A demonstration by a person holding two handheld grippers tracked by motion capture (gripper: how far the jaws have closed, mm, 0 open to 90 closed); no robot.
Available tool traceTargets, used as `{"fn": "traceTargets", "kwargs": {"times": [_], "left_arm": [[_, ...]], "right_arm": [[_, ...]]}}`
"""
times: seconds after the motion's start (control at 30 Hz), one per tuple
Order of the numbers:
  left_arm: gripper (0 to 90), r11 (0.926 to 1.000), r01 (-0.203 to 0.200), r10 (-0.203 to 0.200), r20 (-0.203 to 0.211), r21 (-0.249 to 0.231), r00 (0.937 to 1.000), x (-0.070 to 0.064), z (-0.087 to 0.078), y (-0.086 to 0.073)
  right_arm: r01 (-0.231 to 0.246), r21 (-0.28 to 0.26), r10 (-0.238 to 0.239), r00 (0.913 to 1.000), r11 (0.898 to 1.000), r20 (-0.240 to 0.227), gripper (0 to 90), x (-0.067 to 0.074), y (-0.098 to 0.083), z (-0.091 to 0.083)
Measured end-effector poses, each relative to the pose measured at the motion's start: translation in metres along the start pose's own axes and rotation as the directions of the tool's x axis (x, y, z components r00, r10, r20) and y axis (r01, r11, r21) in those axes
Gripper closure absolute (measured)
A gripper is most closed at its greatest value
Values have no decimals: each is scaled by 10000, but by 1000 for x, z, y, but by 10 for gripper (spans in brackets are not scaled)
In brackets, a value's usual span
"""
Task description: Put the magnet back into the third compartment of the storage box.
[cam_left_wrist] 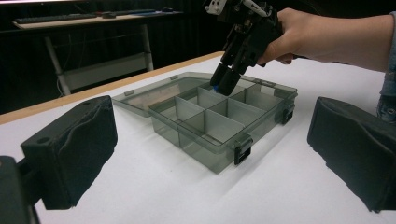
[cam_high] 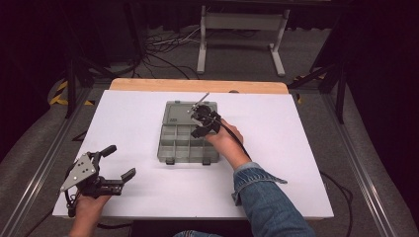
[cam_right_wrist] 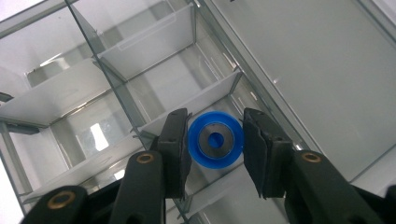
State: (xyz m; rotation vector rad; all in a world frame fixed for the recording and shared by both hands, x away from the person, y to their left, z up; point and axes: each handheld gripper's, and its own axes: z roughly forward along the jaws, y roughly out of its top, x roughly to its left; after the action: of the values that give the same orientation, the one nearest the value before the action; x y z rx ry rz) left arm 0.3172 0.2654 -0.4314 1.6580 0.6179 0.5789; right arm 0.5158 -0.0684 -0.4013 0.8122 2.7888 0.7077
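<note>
Right gripper (cam_right_wrist: 215, 142): jaws flank blue ring (cam_right_wrist: 215, 139), one each side, contact unclear; can't tell if clamped. Ring sits directly between tips, hole axis along gripper, over far-right compartment of organizer box (cam_high: 174, 148), near hinge. Left gripper (cam_high: 115, 163): jaws wide apart, empty, near tabletop's near-left corner. Count: one ring, one box, lid (cam_high: 178, 112) open.

No legible text or markings.
</note>
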Motion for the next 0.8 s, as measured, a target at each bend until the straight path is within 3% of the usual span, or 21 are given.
{"fn": "traceTargets", "kwargs": {"times": [0.8], "left_arm": [[23,10000,0,0,21,34,10000,0,0,0]], "right_arm": [[82,306,-81,10000,9995,-41,597,1,0,6]]}}
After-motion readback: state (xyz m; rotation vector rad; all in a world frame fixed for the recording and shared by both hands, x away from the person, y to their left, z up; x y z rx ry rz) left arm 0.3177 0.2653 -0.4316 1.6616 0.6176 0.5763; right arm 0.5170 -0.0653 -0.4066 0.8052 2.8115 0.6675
